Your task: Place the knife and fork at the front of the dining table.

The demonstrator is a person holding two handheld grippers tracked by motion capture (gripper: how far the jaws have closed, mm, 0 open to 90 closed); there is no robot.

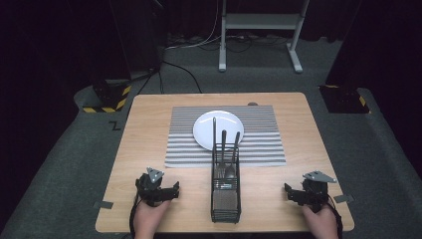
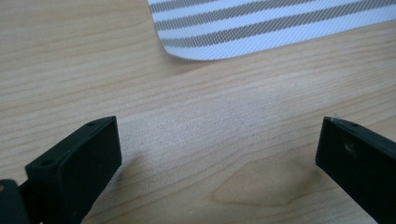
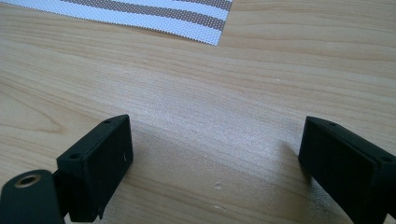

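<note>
A white plate [image 1: 211,127] lies on a grey-and-white striped placemat [image 1: 259,144] at the middle of the wooden table [image 1: 144,129]. In front of it stands a black wire caddy [image 1: 225,191] holding a few pieces of cutlery [image 1: 224,149] upright at its far end. My left gripper [image 1: 158,190] rests low over the table's near left, jaws wide apart with bare wood between them [image 2: 219,154]. My right gripper [image 1: 304,193] sits at the near right, also open over bare wood [image 3: 215,149]. The placemat's near corners show ahead of each gripper [image 2: 261,28] [image 3: 177,18].
Beyond the table's far edge the floor is grey carpet with cables and a white stand's legs [image 1: 259,40]. Dark boxes with yellow-black tape [image 1: 107,94] [image 1: 343,97] flank the far corners. Small grey tabs [image 1: 103,204] [image 1: 344,198] lie at the table's near corners.
</note>
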